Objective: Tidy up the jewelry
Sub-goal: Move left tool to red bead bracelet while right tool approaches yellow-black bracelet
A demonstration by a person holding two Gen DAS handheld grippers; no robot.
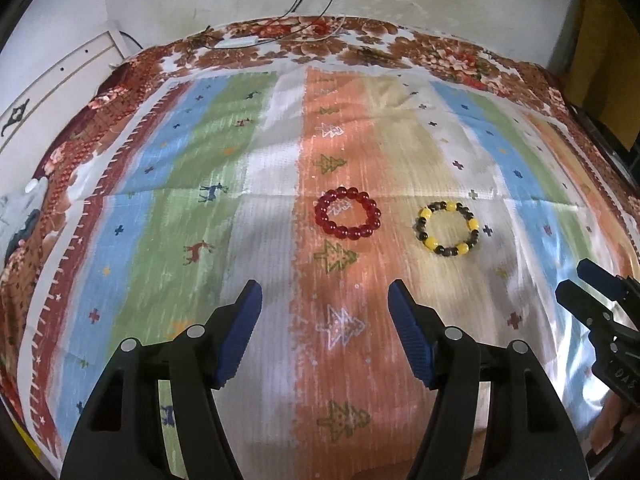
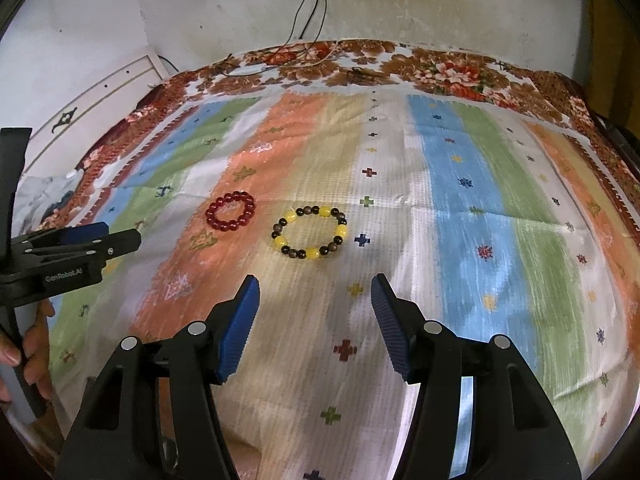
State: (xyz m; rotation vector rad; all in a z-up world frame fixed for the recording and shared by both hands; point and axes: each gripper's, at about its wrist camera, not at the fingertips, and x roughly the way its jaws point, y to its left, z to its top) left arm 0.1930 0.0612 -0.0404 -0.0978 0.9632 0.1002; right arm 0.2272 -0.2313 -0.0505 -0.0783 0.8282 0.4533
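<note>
A red bead bracelet (image 1: 347, 213) lies flat on the orange stripe of the striped mat (image 1: 256, 216). Just to its right lies a yellow-and-dark bead bracelet (image 1: 447, 229); the two do not touch. My left gripper (image 1: 325, 300) stands open above the mat, short of the red bracelet (image 2: 230, 211), with nothing between its blue pads. My right gripper (image 2: 315, 294) is open too, short of the yellow-and-dark bracelet (image 2: 309, 232), and holds nothing. Each gripper shows in the other's view: the right one (image 1: 576, 280) at the right edge, the left one (image 2: 120, 236) at the left edge.
The mat (image 2: 472, 208) covers a floral cloth (image 1: 452, 58). Cables (image 2: 304, 46) hang down the stained wall onto the far edge. A white panel (image 2: 100, 92) leans at the far left. Crumpled cloth (image 1: 20, 216) lies at the left edge. A hand (image 2: 28, 344) grips the left tool's handle.
</note>
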